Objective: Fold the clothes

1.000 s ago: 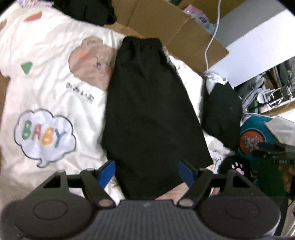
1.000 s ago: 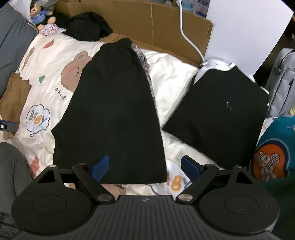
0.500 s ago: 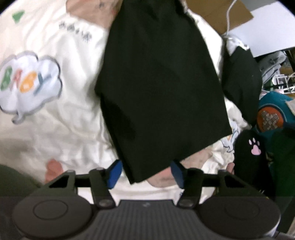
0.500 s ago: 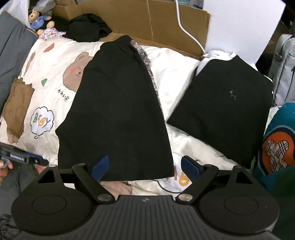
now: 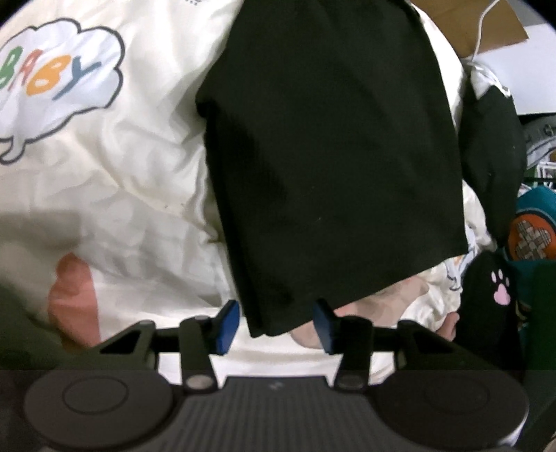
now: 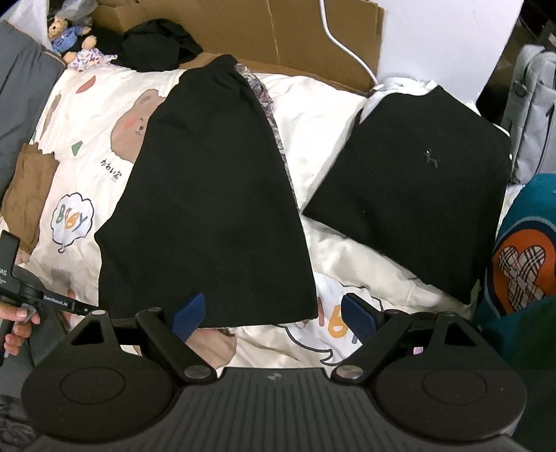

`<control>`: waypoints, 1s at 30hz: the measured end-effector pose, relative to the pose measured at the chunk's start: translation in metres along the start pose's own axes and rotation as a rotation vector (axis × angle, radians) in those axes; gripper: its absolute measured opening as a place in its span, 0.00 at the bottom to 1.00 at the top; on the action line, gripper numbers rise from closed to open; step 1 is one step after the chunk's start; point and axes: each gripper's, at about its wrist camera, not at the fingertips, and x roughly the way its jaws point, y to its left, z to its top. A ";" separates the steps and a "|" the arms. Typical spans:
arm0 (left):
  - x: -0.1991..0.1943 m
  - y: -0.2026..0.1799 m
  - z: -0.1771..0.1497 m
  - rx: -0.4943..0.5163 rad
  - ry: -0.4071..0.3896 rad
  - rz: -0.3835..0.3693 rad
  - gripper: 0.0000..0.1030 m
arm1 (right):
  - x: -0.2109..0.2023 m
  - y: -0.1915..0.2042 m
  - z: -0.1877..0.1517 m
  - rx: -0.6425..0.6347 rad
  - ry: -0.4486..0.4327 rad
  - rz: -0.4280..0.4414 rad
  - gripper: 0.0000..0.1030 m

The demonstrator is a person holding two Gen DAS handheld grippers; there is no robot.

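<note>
Since a second ago the left gripper (image 5: pixel 276 325) has come down and forward to the near hem of the black shorts (image 6: pixel 208 194): then the whole garment up to its waistband showed in its view, now only the lower part fills the frame and the near left corner of the hem lies between the blue pads (image 5: pixel 227 327). The jaws have narrowed over that second, yet they are not clenched; a gap shows on both sides of the cloth. The right gripper (image 6: pixel 272 314) has shifted only slightly; its jaws stand wide apart, released, above the hem's right corner and gripping nothing.

The shorts lie flat on the bed, waistband toward the cardboard (image 6: pixel 243 31), hem toward the grippers. They are matte black and smooth, widening from a gathered elastic waist to a straight hem. A strip of patterned fabric (image 6: pixel 267 104) peeks out along their right edge. The quilt (image 6: pixel 323 118) under them is cream, softly crumpled, printed with a brown bear and a "BABY" speech cloud. To the right, apart from the shorts, lies a folded black top (image 6: pixel 410 184), a neat rectangle with a small chest logo.
</note>
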 end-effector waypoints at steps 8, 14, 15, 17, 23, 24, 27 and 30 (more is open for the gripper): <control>0.015 0.011 0.002 -0.032 -0.009 0.009 0.47 | 0.020 -0.005 -0.006 0.033 0.040 0.024 0.87; 0.019 0.022 0.005 -0.084 -0.029 -0.021 0.47 | 0.026 -0.001 -0.009 0.032 0.056 0.033 0.87; 0.019 0.022 0.005 -0.086 -0.029 -0.022 0.47 | 0.026 -0.001 -0.009 0.030 0.056 0.033 0.87; 0.020 0.026 0.005 -0.102 -0.034 -0.033 0.47 | 0.027 -0.003 -0.009 0.033 0.058 0.030 0.87; 0.018 0.035 0.004 -0.149 -0.067 -0.058 0.47 | 0.033 -0.012 -0.014 0.073 0.070 0.032 0.87; 0.018 0.036 0.003 -0.155 -0.073 -0.062 0.44 | 0.034 -0.012 -0.015 0.074 0.070 0.032 0.87; 0.015 0.040 0.002 -0.172 -0.082 -0.078 0.34 | 0.038 -0.014 -0.017 0.077 0.067 0.034 0.87; 0.011 0.045 0.002 -0.197 -0.092 -0.098 0.27 | 0.042 -0.016 -0.019 0.081 0.065 0.036 0.87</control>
